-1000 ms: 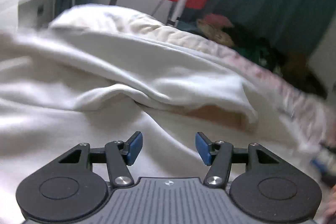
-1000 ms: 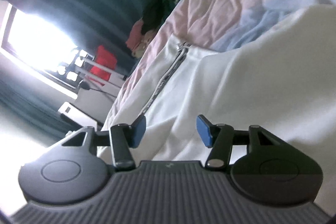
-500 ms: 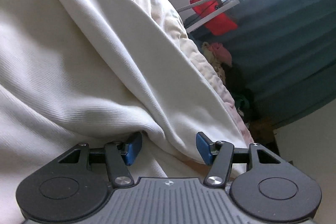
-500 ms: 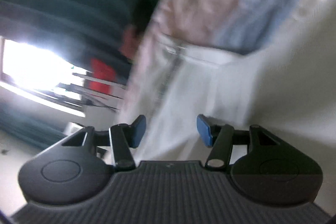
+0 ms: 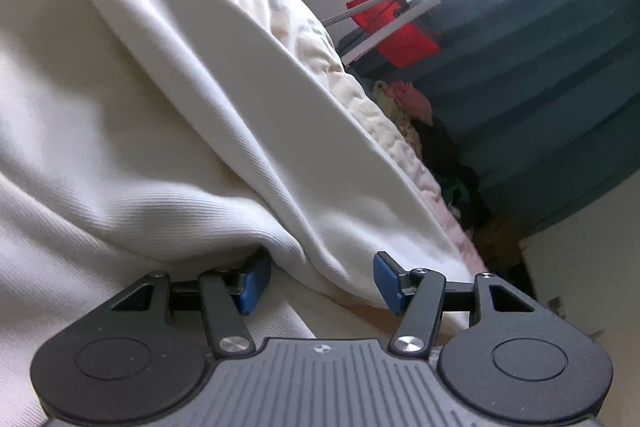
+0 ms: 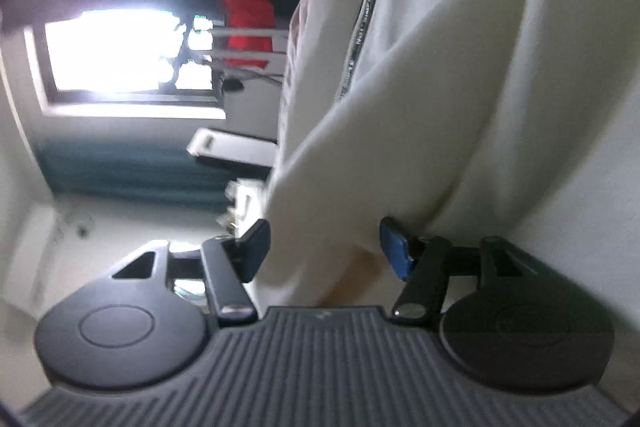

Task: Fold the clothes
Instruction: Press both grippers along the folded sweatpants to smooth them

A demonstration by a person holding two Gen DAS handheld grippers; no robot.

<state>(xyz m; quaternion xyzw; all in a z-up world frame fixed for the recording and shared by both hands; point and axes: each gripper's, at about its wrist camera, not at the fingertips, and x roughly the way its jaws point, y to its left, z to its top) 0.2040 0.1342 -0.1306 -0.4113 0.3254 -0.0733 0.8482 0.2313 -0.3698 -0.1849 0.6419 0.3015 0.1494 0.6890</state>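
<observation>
A cream-white ribbed garment [image 5: 168, 131] lies spread on a bed and fills most of the left wrist view. My left gripper [image 5: 320, 281] is open, with a folded edge of the garment lying between its blue pads. In the right wrist view the same garment [image 6: 480, 75] shows with a grey zipper strip [image 6: 366, 7]. My right gripper [image 6: 324, 249] is open, rolled on its side, with a hanging fold of the garment between its pads.
A pink and cream bedsheet [image 5: 360, 95] lies under the garment. Beyond the bed are dark teal curtains [image 5: 540, 75], a red cloth on a drying rack [image 5: 396, 27], a clothes pile [image 5: 408, 103] and a bright window [image 6: 120, 55].
Both grippers have moved in on the garment, and each now has a fold between its open pads. The right gripper has rolled further onto its side.
</observation>
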